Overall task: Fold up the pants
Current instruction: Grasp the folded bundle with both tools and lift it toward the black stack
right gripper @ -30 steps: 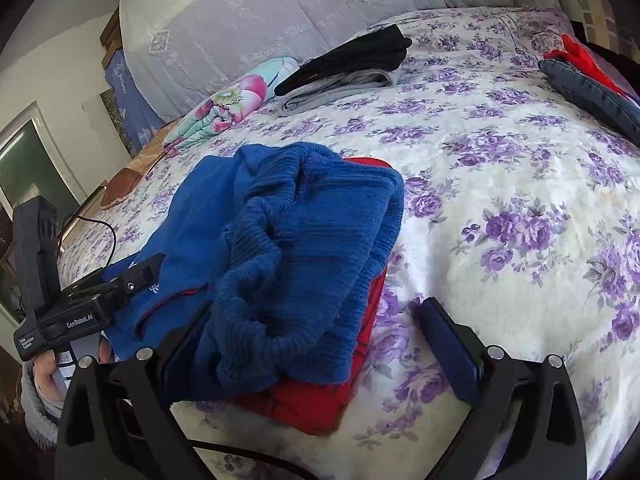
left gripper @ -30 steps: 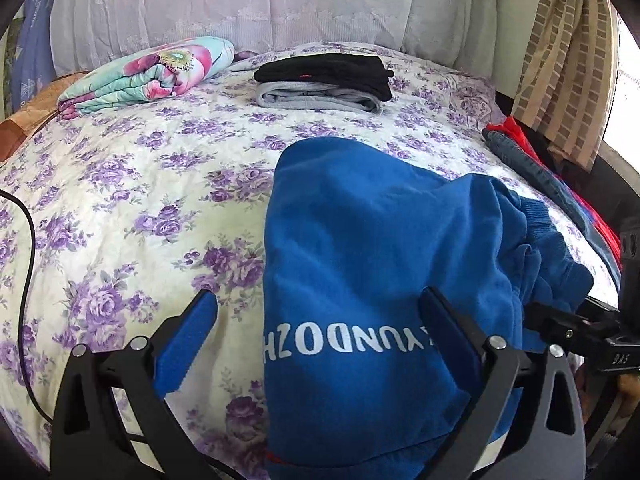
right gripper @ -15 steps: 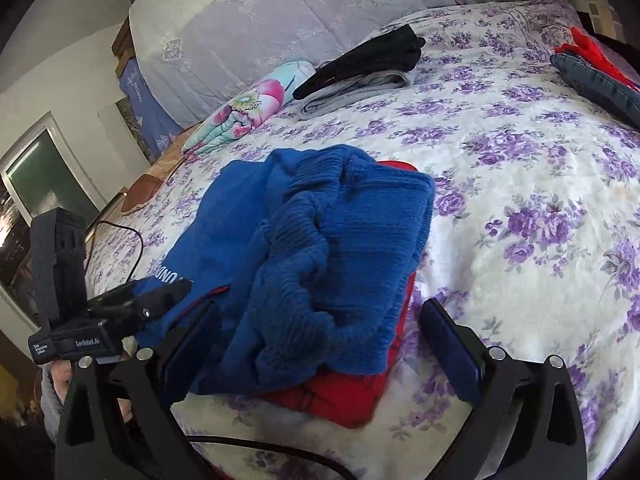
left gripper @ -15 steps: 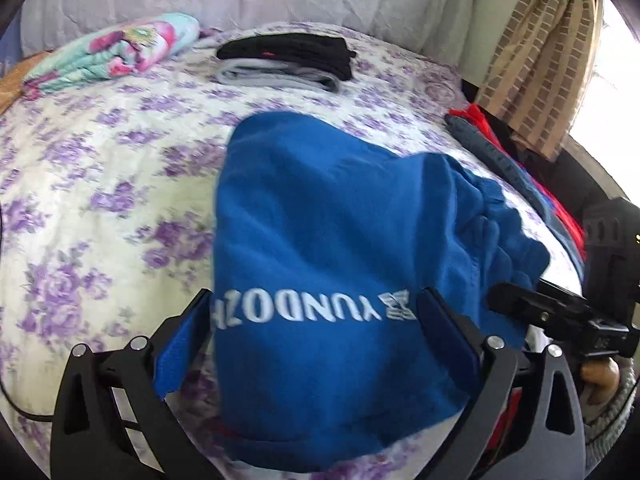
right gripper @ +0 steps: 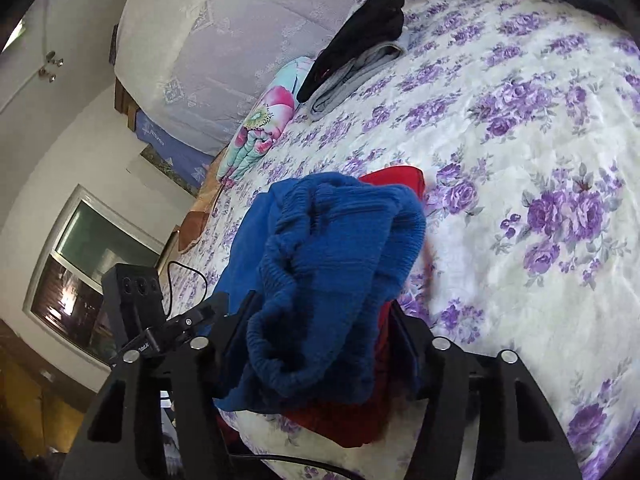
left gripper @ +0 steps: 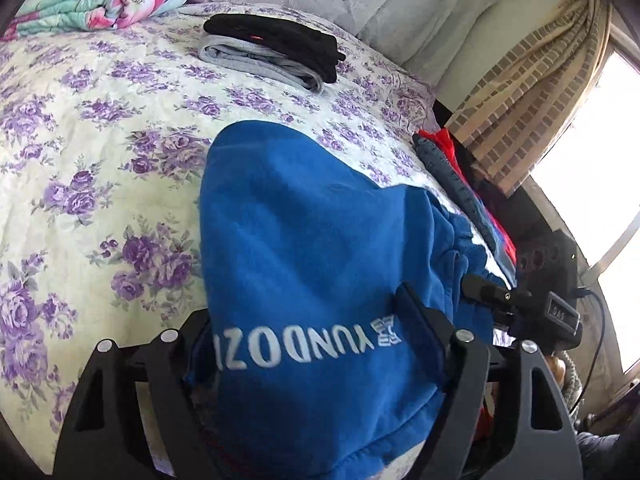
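The folded blue pants [left gripper: 304, 240] with white lettering lie at the near edge of the bed with the purple-flowered sheet [left gripper: 100, 140]. My left gripper [left gripper: 308, 332] straddles the lettered end; its jaws are closing and the cloth fills the gap against both pads. In the right wrist view the ribbed blue waistband [right gripper: 336, 240] lies over a red layer [right gripper: 396, 178]. My right gripper [right gripper: 320, 328] is closing on that end, with its pads pressed into the cloth. Each gripper shows at the edge of the other's view, the right one [left gripper: 500, 296] and the left one [right gripper: 180, 328].
A folded black and grey stack [left gripper: 272, 46] sits far back on the bed, beside a rolled floral quilt [left gripper: 104, 4]. Denim and red clothes [left gripper: 452, 168] lie at the right edge below a curtain [left gripper: 520, 92]. A black cable [right gripper: 188, 276] trails on the left.
Both grippers have narrowed from wide open onto the ends of the blue pants. Both views have rolled and tipped, and the bundle now looks bunched and slightly raised at its near edge.
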{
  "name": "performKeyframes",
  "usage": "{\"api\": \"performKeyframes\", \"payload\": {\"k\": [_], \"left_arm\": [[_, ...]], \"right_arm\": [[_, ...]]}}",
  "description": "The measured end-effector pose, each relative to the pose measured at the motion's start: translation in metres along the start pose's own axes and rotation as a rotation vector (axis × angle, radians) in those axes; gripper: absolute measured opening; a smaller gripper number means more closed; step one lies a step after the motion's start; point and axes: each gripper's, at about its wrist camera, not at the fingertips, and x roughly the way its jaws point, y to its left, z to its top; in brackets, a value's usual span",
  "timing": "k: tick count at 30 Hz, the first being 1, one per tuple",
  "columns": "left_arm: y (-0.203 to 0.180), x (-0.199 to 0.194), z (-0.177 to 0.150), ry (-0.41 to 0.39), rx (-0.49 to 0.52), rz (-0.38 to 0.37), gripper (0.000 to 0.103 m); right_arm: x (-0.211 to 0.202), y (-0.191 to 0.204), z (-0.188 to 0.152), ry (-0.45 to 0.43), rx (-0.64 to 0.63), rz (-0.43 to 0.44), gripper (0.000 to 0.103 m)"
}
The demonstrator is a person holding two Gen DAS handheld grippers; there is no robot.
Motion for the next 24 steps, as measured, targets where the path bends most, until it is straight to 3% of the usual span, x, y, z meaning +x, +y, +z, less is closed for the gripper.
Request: {"api": "performKeyframes", "payload": {"k": [3, 5, 7, 10, 16, 24], "left_arm": [[0.000, 0.009, 0.004, 0.016, 0.023, 0.023, 0.075], [-0.008, 0.010, 0.006, 0.021, 0.052, 0.032, 0.064], [-0.017, 0.003, 0.015, -0.001, 0.095, 0.046, 0.044], [-0.025, -0.008, 0.044, -0.018, 0.126, 0.019, 0.034], [-0.050, -0.018, 0.136, -0.148, 0.203, 0.084, 0.033], [-0.066, 0.007, 0.309, -0.295, 0.236, 0.168, 0.033]], "right_arm": [[0.001, 0.001, -0.002, 0.006, -0.044, -0.028, 0.045], [0.001, 0.008, -0.002, 0.003, -0.087, -0.064, 0.042], [-0.003, 0.023, 0.002, -0.004, -0.159, -0.096, 0.040], [-0.010, 0.045, 0.028, -0.022, -0.231, -0.095, 0.039], [-0.011, 0.089, 0.127, -0.128, -0.354, -0.103, 0.038], [0.025, 0.108, 0.296, -0.274, -0.371, -0.113, 0.038]]}}
